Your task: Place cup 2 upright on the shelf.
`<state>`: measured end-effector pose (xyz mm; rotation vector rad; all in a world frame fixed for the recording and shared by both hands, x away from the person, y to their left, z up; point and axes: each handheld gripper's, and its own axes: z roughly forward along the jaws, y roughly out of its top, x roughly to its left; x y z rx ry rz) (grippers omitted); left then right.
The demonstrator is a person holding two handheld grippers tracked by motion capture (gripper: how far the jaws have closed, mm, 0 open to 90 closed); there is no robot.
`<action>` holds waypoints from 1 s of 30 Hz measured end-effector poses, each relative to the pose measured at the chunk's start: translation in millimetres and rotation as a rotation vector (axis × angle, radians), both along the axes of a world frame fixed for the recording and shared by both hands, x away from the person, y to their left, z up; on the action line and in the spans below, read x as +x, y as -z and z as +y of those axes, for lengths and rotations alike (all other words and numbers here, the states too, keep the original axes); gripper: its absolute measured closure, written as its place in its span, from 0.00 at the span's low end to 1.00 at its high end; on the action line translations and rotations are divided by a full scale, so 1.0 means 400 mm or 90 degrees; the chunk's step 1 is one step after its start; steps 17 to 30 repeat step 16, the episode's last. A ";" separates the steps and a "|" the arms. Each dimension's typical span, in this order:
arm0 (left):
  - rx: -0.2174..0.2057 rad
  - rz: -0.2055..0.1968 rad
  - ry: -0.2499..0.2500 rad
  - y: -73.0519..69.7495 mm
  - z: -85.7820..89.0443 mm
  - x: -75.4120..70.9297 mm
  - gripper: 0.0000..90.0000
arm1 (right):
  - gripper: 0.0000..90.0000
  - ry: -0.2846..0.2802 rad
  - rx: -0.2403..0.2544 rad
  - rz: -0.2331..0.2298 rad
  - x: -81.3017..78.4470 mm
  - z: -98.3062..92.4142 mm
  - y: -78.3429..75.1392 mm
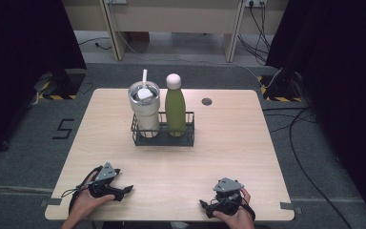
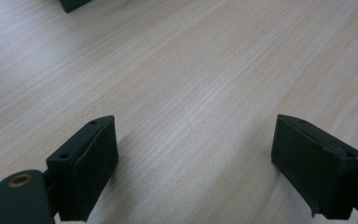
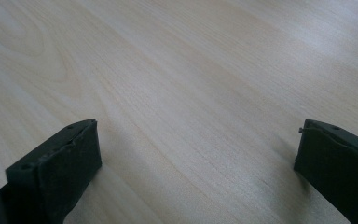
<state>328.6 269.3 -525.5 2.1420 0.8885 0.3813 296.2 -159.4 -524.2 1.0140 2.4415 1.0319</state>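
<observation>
Dark curtains are hanging on both sides of the room, cables are trailing over the grey floor, and you're sitting at a light wooden table (image 1: 228, 143) that's taking up the middle of the high view.

Your left gripper (image 1: 124, 190) is resting near the front left edge of the table, with your left hand (image 1: 86, 200) wrapped around it and the jaws pointing off to the right across the wood. In the left gripper view (image 2: 193, 163) both black jaws are standing wide apart with nothing but bare table grain between them, so that one's released and not grabbing anything.

Your right gripper (image 1: 206, 206) is sitting near the front right edge, with your right hand (image 1: 236, 214) behind it. In the right gripper view (image 3: 198, 163) its jaws are spread just as wide over plain wood, nothing in between. Released too.

The stuff closest to your grippers is further back, well apart from both of them: a black wire basket (image 1: 163, 137) is sitting around the middle of the table, toward the far side. Inside it, a steel tumbler (image 1: 144, 112) with a white straw is standing upright in the left half, and a green bottle (image 1: 175, 109) with a pale round cap is standing upright just beside it on the right. A small round grommet (image 1: 207, 101) is sitting in the tabletop near the far edge.
</observation>
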 end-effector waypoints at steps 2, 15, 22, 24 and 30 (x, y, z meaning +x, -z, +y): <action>0.000 0.000 0.000 0.000 0.000 0.000 0.15 | 0.00 -0.001 0.001 -0.001 0.000 0.000 0.001; 0.001 0.000 0.000 0.000 0.000 0.000 0.15 | 0.00 0.001 0.002 -0.004 0.001 0.000 0.001; 0.001 0.000 0.000 0.000 0.000 0.000 0.15 | 0.00 0.002 0.002 -0.004 0.001 0.000 0.001; 0.001 0.000 0.000 0.000 0.000 0.000 0.15 | 0.00 0.002 0.002 -0.004 0.001 0.000 0.001; 0.001 0.000 0.000 0.000 0.000 0.000 0.15 | 0.00 0.002 0.002 -0.004 0.001 0.000 0.001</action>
